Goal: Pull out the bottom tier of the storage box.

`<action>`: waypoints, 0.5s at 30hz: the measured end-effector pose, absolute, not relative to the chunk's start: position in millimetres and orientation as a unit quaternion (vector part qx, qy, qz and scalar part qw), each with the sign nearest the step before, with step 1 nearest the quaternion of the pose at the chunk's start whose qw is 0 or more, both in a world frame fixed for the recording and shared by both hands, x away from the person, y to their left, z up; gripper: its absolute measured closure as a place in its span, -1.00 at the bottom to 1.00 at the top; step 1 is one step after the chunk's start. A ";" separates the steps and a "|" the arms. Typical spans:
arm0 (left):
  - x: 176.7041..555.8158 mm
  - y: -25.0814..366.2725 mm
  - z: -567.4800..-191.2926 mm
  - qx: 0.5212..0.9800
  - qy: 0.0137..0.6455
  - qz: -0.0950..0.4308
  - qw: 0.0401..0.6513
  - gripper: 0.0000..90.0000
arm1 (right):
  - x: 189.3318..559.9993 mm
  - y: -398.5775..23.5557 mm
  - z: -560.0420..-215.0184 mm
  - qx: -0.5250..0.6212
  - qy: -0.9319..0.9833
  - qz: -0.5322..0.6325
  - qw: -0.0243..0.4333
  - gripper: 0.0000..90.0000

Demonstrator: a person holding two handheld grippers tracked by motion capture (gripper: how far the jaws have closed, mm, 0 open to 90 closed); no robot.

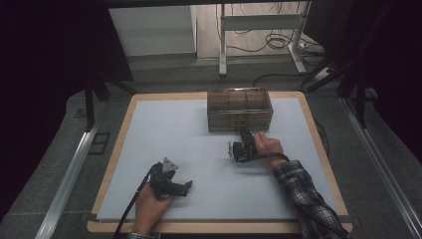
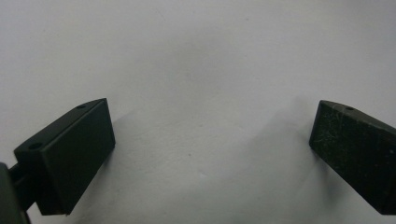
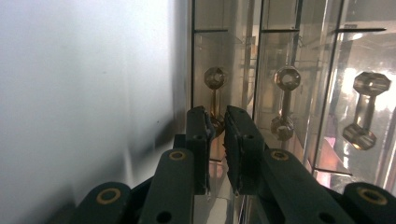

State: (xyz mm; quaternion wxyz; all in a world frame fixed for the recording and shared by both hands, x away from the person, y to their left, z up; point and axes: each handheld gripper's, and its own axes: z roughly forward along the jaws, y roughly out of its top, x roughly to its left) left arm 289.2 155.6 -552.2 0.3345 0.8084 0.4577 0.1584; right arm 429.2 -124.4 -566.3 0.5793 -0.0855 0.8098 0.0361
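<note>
The right tongs (image 3: pixel 215 123) are turned on their side and closed on the lowest handle (image 3: pixel 215 100) of a clear drawer box (image 1: pixel 240 109). The two jaws stand almost together with the thin bar of the handle pinched between them, near its lower knob. I think the tongs are rolled like this because the handles are bars with a knob at each end, so the jaws must come from both sides of the bar to catch it. The next two handles (image 3: pixel 286 100) sit just beside, in a row away from the mat (image 3: pixel 84 93), and they are free.

The left tongs (image 2: pixel 212 154) rest low over the white mat (image 2: pixel 196 56), well apart from the box, wide open and with nothing between the jaws. Probably they only wait there.

For moving: the box stands at the far edge of the mat (image 1: pixel 199 164), in front of the right tongs, and behind these tongs, toward the person, the mat is bare. So a drawer has good room to slide out. The left tongs are off to the side and do not block this way.
</note>
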 end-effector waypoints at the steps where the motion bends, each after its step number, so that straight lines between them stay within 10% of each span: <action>1: 289.2 155.6 -552.2 0.808 0.458 0.158 0.334 -1.00 | 426.6 -125.3 -565.4 -0.085 0.812 0.039 0.576 0.77; 15: 289.1 155.5 -552.2 0.808 0.458 0.158 0.335 -1.00 | 411.8 -129.4 -562.1 -0.090 0.820 0.058 0.563 0.77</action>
